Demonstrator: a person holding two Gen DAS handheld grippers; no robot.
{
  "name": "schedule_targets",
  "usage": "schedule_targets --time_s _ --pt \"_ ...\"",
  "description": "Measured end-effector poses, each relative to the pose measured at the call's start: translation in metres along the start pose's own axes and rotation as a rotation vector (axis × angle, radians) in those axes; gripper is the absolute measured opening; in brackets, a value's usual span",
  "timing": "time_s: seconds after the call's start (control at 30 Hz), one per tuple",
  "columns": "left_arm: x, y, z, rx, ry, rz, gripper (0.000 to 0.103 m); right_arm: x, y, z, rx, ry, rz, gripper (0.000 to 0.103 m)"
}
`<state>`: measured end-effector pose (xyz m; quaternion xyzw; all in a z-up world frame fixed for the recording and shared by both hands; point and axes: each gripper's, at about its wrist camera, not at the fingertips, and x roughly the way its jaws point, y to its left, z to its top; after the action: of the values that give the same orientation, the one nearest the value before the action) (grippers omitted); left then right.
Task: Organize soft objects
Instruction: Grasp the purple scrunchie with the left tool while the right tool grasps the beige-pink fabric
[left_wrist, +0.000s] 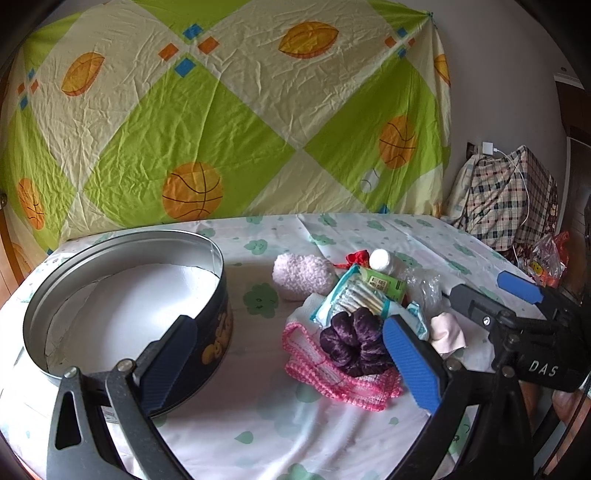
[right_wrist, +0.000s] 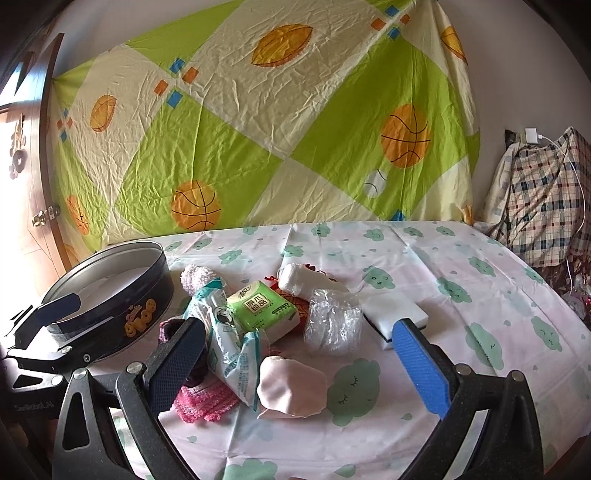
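Observation:
On the cloud-print tablecloth (left_wrist: 258, 413) lies a heap of small items. It holds a purple scrunchie (left_wrist: 354, 339) on a pink knitted cloth (left_wrist: 343, 386), a fluffy pale pom (left_wrist: 303, 275), a cotton swab pack (left_wrist: 354, 299), a green tissue pack (right_wrist: 262, 308), a crinkled clear plastic bundle (right_wrist: 332, 325), a white sponge (right_wrist: 395, 315) and a pale pink pouch (right_wrist: 291, 384). A round dark tin (left_wrist: 125, 295) stands left, with only white lining inside. My left gripper (left_wrist: 291, 339) is open between tin and scrunchie. My right gripper (right_wrist: 299, 343) hovers open over the pouch.
A green and cream sheet (left_wrist: 221, 110) with basketballs hangs behind the table. A plaid bag (right_wrist: 546, 206) and a white charger cable (right_wrist: 576, 184) sit at the far right. A red plastic bag (left_wrist: 546, 262) lies off the table's right edge. A wooden door (right_wrist: 33, 166) stands at the left.

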<state>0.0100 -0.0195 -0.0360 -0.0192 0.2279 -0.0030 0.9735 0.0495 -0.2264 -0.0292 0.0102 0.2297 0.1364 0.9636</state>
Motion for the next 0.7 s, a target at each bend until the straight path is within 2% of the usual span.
schedule_targets --time_s 0.2,0.3,0.37,0.43,0.47,0.6,0.7 --pt "0.015 -0.013 -0.002 0.048 0.029 -0.028 0.102 0.010 -0.008 -0.002 0.011 0.036 0.008 0.102" --pt "0.020 -0.019 -0.002 0.070 0.036 -0.045 0.096 0.016 -0.009 -0.004 0.000 0.064 0.012 0.099" --pt "0.025 -0.021 -0.001 0.081 0.048 -0.055 0.092 0.023 -0.011 -0.007 0.011 0.097 0.035 0.089" --pt "0.031 -0.022 0.000 0.077 0.073 -0.068 0.091 0.030 -0.012 -0.010 0.012 0.132 0.042 0.086" --pt "0.034 -0.022 0.000 0.073 0.084 -0.082 0.090 0.032 -0.012 -0.012 0.010 0.144 0.042 0.080" --pt "0.044 -0.030 -0.004 0.097 0.120 -0.113 0.082 0.039 -0.010 -0.015 -0.012 0.199 0.052 0.070" --pt "0.052 -0.038 -0.005 0.118 0.157 -0.134 0.064 0.046 -0.011 -0.017 -0.010 0.236 0.093 0.057"
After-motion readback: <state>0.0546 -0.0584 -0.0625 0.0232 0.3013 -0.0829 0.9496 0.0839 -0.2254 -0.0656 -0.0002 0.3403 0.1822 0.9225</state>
